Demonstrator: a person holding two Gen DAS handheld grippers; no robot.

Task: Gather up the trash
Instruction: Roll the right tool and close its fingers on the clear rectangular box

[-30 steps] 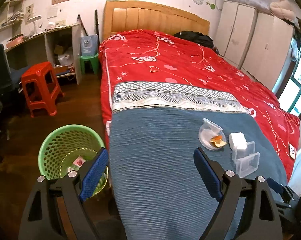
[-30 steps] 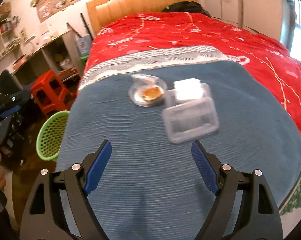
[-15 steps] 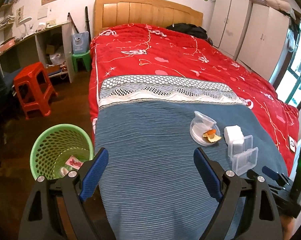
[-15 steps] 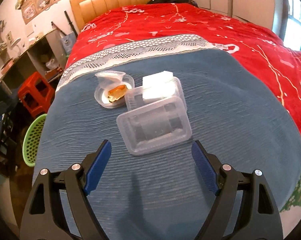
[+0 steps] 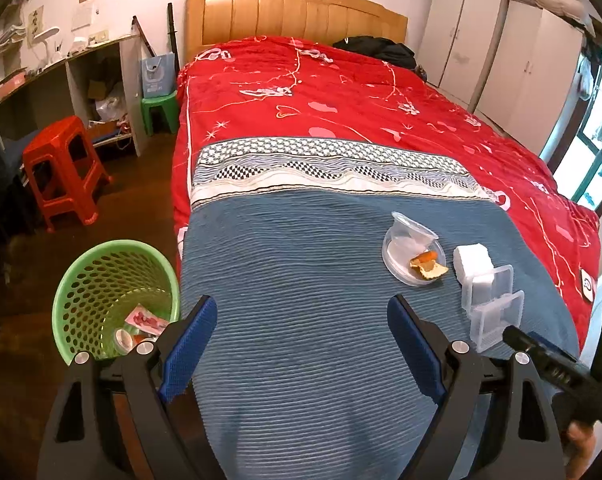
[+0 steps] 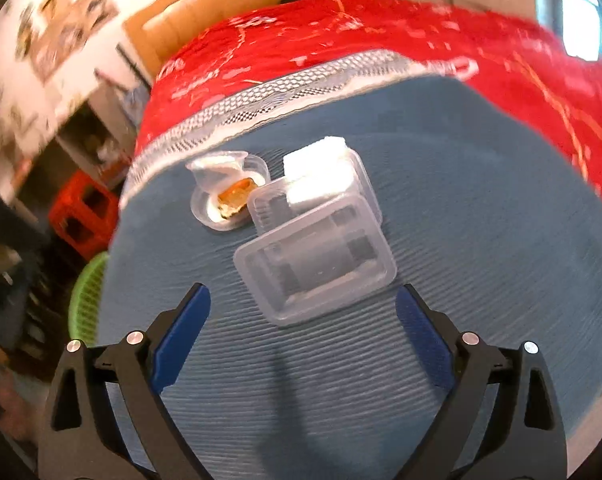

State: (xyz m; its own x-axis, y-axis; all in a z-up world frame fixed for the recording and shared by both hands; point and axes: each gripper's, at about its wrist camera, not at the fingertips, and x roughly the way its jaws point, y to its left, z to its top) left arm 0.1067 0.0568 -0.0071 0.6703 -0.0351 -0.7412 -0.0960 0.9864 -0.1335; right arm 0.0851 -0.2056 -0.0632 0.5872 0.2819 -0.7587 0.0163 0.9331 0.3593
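Over the blue blanket [image 6: 481, 208], right tool [image 6: 303, 308] gapes wide, empty.

Ribbed, matt blue blanket [image 5: 321, 320] of woven cloth across the lower centre. Smooth red cloth quilt [image 5: 341, 96] with a faint sheen above it. Clear, glossy plastic in the rectangular container [image 6: 317, 264] and the round cup [image 5: 415, 248] at right. Perforated green plastic basket [image 5: 101, 276], lower left, slightly shiny. Glossy red plastic stool [image 5: 61, 168] at left. Varnished wood headboard [image 5: 293, 12], top centre. Matt black plastic arms and textured blue pads [image 5: 191, 342] at the bottom, bright metal screws.
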